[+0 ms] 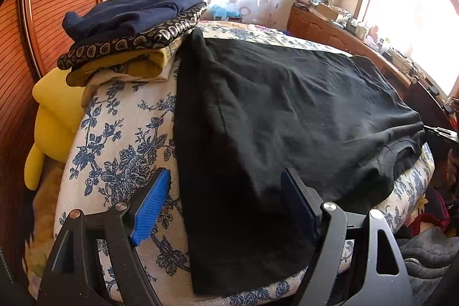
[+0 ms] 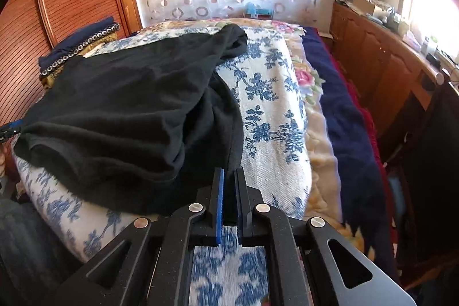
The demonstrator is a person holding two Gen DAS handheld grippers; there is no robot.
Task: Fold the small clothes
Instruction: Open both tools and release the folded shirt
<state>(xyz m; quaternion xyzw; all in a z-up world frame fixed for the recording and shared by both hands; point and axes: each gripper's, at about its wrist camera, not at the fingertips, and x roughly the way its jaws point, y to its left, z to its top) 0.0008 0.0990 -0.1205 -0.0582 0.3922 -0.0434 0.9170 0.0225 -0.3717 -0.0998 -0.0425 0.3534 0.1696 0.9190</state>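
A black T-shirt (image 1: 287, 111) lies spread on a blue-flowered white cloth (image 1: 120, 151) over a bed. My left gripper (image 1: 226, 177) is open, its blue pads on either side of the shirt's near edge, just above it. In the right wrist view the same shirt (image 2: 129, 111) lies partly folded, one layer over another. My right gripper (image 2: 229, 174) is shut on the shirt's near right edge, with dark cloth between its blue pads. The left gripper's tip shows at the far left edge (image 2: 10, 128).
A stack of folded clothes (image 1: 134, 30), navy on top, sits at the bed's back left, beside a yellow pillow (image 1: 54, 116). A wooden sideboard (image 2: 381, 65) with clutter runs along the right under a bright window. A navy blanket (image 2: 344, 111) lies at the bed's right.
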